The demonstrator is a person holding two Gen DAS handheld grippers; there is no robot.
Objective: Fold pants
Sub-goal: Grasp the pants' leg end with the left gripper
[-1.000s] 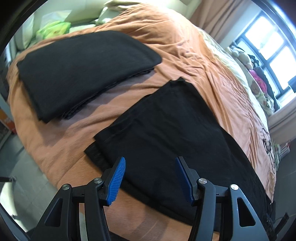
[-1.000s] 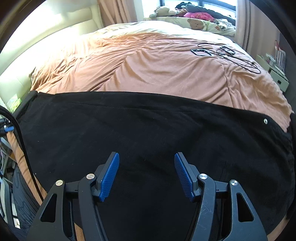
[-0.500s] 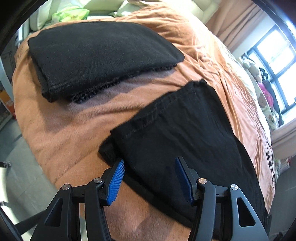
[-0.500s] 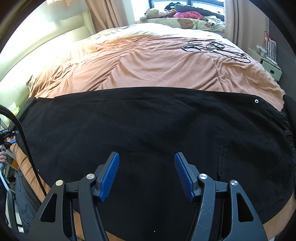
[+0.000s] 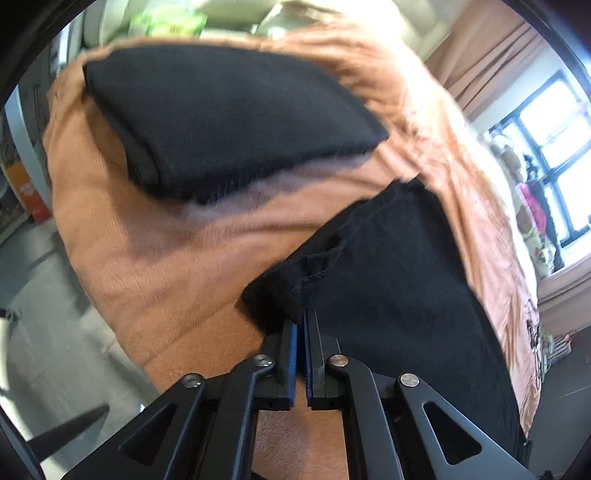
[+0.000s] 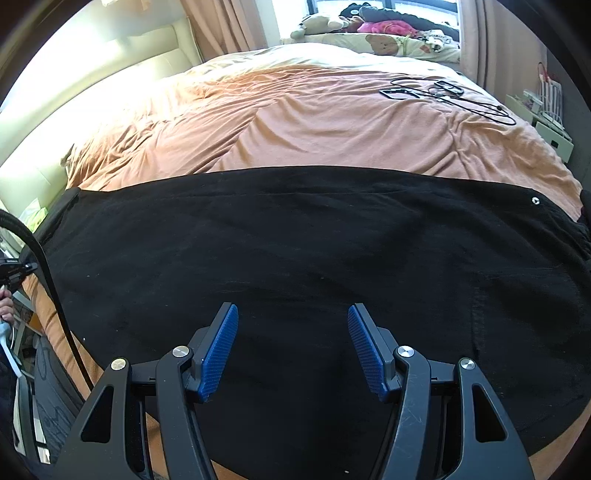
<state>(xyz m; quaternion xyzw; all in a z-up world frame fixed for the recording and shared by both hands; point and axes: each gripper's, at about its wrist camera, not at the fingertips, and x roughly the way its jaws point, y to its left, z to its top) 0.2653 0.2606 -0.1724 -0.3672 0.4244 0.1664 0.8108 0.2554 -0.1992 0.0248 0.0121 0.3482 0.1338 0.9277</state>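
Black pants lie spread along the near side of an orange bedspread. In the left wrist view my left gripper is shut on the near corner of the pants' hem, and the cloth bunches up at the blue pads. In the right wrist view the same pants stretch across the picture, with a metal button at the right end. My right gripper hovers open above the middle of the pants, nothing between its fingers.
A folded black garment lies farther up the bed, left of the pants. Cables and small devices rest on the far right of the bedspread. Stuffed toys line the window. Floor lies left of the bed's edge.
My left gripper moved down to the hem corner and shut on it, bunching the cloth. The right gripper stayed open and almost still over the pants.
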